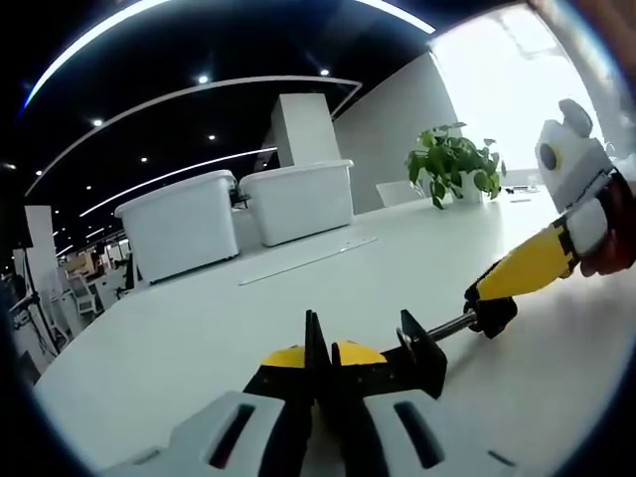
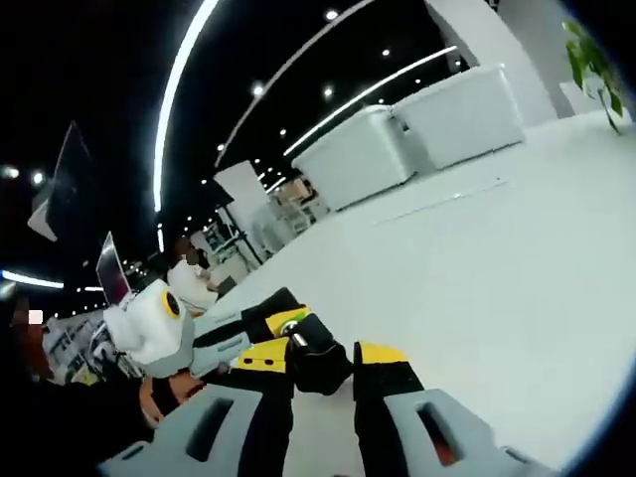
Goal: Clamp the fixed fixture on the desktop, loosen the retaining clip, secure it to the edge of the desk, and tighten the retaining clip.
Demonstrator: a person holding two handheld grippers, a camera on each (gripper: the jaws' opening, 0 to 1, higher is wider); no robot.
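A screw clamp lies low over the white desk [image 1: 189,338]. It has a yellow handle [image 1: 525,266], a threaded rod and a black pad [image 1: 422,356]. My left gripper [image 1: 318,360] is shut on the clamp's thin black bar, which sticks up between its yellow-tipped jaws. The right gripper [image 1: 581,234] comes in from the right and grips the yellow handle. In the right gripper view, my right gripper [image 2: 320,360] is shut on the handle's black and yellow end [image 2: 316,366]. The left gripper [image 2: 253,333] sits just beyond it, at the left.
Two white storage bins [image 1: 184,224] [image 1: 298,199] stand at the desk's far side, with a thin long strip [image 1: 308,260] lying in front of them. A potted plant [image 1: 452,164] is at the far right. The desk's edge curves along the left [image 1: 70,358].
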